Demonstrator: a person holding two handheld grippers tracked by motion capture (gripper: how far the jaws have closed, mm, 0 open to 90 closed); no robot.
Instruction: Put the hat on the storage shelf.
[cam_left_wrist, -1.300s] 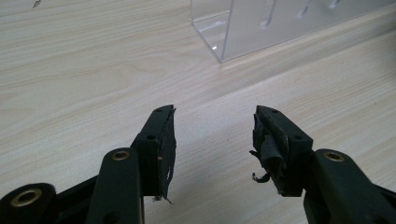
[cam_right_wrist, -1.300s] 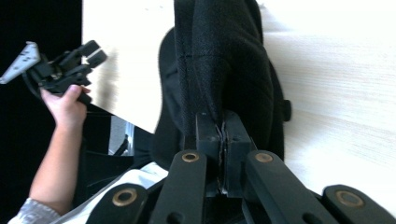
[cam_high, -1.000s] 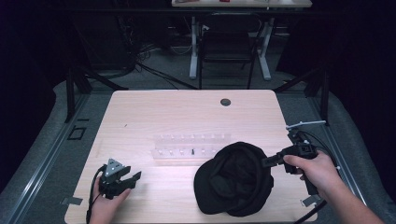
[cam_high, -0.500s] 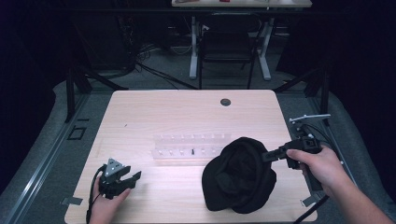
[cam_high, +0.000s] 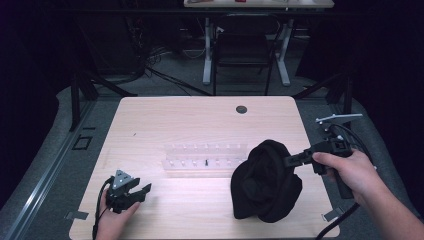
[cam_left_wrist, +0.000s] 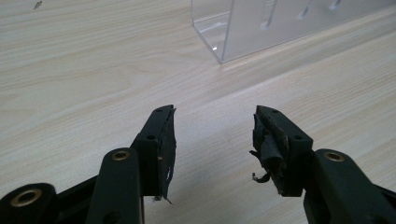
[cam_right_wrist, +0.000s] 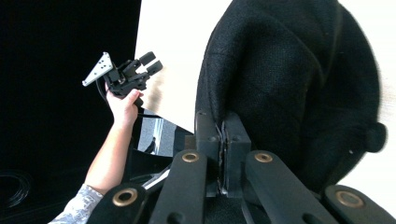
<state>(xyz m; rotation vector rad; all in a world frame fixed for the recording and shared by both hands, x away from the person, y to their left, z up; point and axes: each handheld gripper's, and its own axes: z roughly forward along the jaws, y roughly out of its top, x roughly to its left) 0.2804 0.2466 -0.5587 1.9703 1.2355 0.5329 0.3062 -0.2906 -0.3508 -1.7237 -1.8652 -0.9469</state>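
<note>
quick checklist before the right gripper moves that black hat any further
1. Right gripper clamped on black hat: ok, jaws pinch its edge.
2. Hat fully off the table: not ok, its lower part rests on the wood.
3. Hat free of clear rack: cannot tell, they meet in the high view.
4. Left gripper out of the way: ok, open, near the front left corner.
5. Firmness of the grip: cannot tell.
</note>
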